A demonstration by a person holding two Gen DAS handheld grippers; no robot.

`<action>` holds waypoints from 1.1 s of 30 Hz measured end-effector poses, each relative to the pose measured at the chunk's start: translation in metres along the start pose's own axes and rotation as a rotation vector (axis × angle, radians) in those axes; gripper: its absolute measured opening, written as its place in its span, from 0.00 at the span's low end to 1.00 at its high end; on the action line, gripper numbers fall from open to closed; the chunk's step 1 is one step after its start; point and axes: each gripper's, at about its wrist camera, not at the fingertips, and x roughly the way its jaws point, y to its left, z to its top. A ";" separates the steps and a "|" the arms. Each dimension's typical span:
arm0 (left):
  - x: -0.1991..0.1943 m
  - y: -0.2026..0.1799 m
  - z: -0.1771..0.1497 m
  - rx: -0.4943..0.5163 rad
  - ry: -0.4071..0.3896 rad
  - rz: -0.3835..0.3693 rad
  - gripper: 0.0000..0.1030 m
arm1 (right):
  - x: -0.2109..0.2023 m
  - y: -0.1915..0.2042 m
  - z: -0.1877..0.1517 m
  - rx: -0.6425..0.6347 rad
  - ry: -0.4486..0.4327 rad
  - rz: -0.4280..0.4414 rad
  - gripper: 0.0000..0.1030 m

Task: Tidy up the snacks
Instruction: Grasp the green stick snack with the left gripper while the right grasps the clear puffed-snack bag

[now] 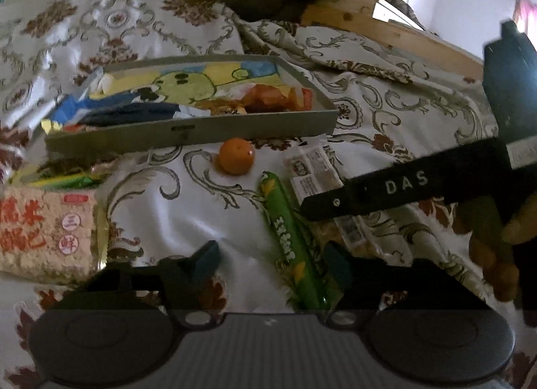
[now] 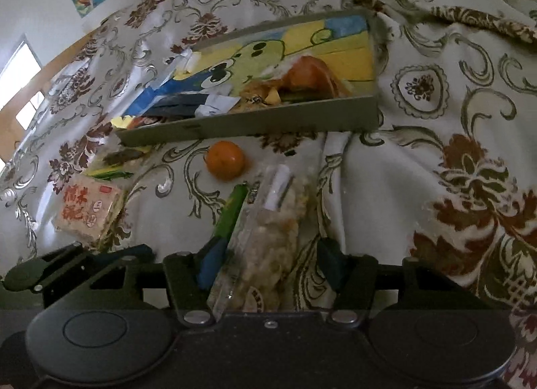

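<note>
Your L gripper (image 1: 272, 259) sits low over the patterned bedspread (image 1: 161, 207), jaws parted. Green snack stick (image 1: 288, 241) lies between the fingers, hard against the R-side finger (image 1: 337, 264); L-side finger (image 1: 204, 258) well clear of it. Not clamped as far as can be seen.

Your R gripper (image 2: 266, 263) likewise parted, straddling a clear bag of pale snack pieces (image 2: 268, 231). Bag edge touches the L-side finger (image 2: 211, 264); R-side finger (image 2: 330, 264) apart from it. No squeeze visible.

Grey tray (image 1: 235, 123) w/ cartoon-print bottom sits beyond, already holding orange and blue wrappers. Mandarin (image 1: 236, 160) on the cloth just in front of the tray wall. Rice-cracker pack (image 1: 43, 231) w/ red characters off to the L.
</note>
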 end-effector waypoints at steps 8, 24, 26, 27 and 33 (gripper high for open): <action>0.009 0.008 0.005 -0.091 0.038 -0.046 0.48 | 0.002 -0.003 0.001 0.026 0.005 0.027 0.55; 0.034 -0.010 0.021 -0.037 0.137 0.052 0.46 | 0.000 -0.007 0.004 0.074 0.010 0.041 0.44; 0.030 -0.009 0.021 -0.022 0.135 0.036 0.37 | 0.000 -0.006 0.004 0.075 0.010 0.044 0.44; 0.028 -0.008 0.020 -0.025 0.134 0.023 0.32 | 0.000 -0.006 0.004 0.076 0.009 0.042 0.44; 0.026 -0.001 0.019 -0.062 0.139 -0.002 0.26 | 0.003 -0.004 0.001 0.069 0.016 0.045 0.45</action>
